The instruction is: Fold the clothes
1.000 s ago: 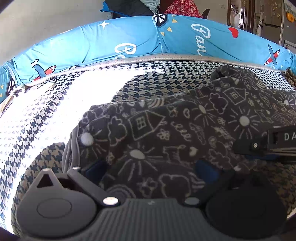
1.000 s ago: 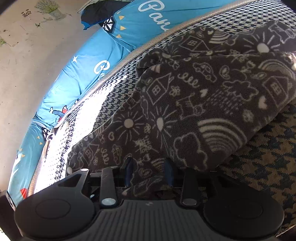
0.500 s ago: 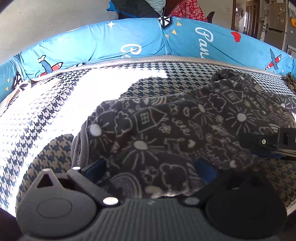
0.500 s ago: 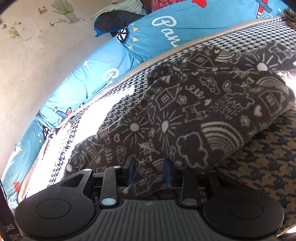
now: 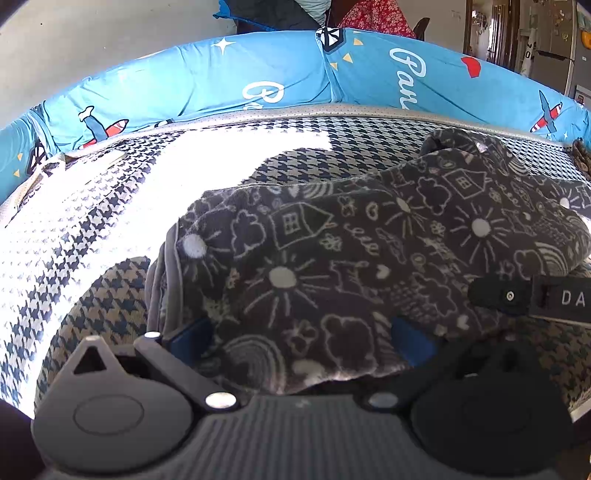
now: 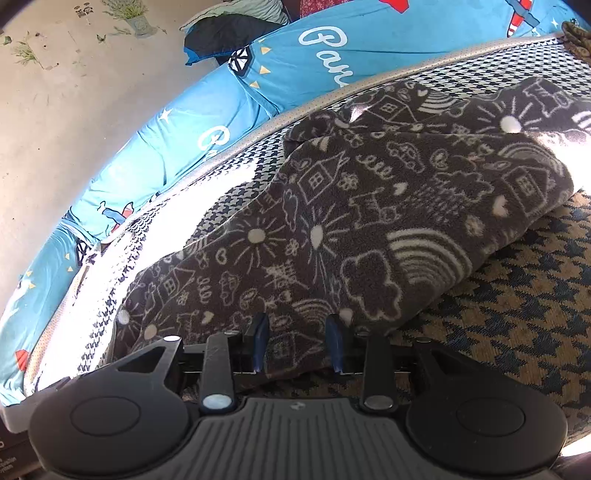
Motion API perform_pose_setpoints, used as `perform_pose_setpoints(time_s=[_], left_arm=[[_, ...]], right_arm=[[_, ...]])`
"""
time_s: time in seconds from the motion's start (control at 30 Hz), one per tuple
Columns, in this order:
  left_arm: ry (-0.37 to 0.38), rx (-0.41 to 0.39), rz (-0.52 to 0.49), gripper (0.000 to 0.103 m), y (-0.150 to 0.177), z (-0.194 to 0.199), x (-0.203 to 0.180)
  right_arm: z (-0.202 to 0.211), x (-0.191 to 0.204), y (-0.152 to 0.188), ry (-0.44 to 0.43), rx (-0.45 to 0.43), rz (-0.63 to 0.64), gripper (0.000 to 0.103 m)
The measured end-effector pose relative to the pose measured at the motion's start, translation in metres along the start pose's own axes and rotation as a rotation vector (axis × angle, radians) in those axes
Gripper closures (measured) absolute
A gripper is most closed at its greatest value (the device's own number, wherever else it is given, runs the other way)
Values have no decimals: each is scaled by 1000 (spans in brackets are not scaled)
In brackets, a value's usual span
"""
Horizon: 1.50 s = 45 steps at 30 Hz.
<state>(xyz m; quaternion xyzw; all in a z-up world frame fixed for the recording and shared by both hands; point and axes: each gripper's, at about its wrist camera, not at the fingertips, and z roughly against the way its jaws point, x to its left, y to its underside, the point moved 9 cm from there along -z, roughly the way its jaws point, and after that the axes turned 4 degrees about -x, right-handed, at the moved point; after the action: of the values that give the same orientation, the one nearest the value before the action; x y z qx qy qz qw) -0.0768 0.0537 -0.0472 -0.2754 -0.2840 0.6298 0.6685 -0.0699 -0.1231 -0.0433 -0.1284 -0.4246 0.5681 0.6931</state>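
One garment [image 5: 369,266] is counted: dark grey fleece printed with white houses, suns, clouds and rainbows. It is laid bunched across the mattress [image 5: 92,236], folded over itself, with a grey hem seen at its 9 o'clock end in the left view.

Two grippers are seen. The left gripper [image 5: 303,339] is spread wide; fleece is draped between the blue pads [image 5: 192,338], but a clamp on it cannot be confirmed. The right gripper [image 6: 297,341] is narrowed, and a fold of the near garment edge is pinched between its blue pads [image 6: 260,341]. In the left view, the black tip of the right gripper is seen at 3 o'clock, resting against the fleece.

No containers are seen.

Surface: the mattress is covered in houndstooth fabric, dark blue on white, tan-toned at the near side. A bright sun patch is seen at 10 o'clock in the left view. A grey perforated border [image 6: 258,133] is run along the far edge.

Two blue cushions [image 5: 192,85] are counted behind it at 12 o'clock, printed with planes, stars and white script. A plain beige wall [image 6: 66,110] is seen at 10 o'clock in the right view. Dark and red floral cloth [image 5: 373,16] is piled behind the cushions. A fridge [image 5: 554,48] is seen at 1 o'clock.
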Motion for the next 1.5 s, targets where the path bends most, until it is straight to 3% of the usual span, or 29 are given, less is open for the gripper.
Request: perform_pose_setpoints(time_s=[0.27, 0.93, 1.5], left_arm=[[-2, 8, -2, 0, 1, -1, 0], [-20, 41, -2, 0, 4, 3, -2], [-15, 79, 21, 0, 4, 0, -1]], right_arm=[[-7, 4, 3, 37, 1, 72, 71], [-3, 6, -1, 61, -1, 41, 70], [-11, 17, -1, 129, 32, 114, 62]])
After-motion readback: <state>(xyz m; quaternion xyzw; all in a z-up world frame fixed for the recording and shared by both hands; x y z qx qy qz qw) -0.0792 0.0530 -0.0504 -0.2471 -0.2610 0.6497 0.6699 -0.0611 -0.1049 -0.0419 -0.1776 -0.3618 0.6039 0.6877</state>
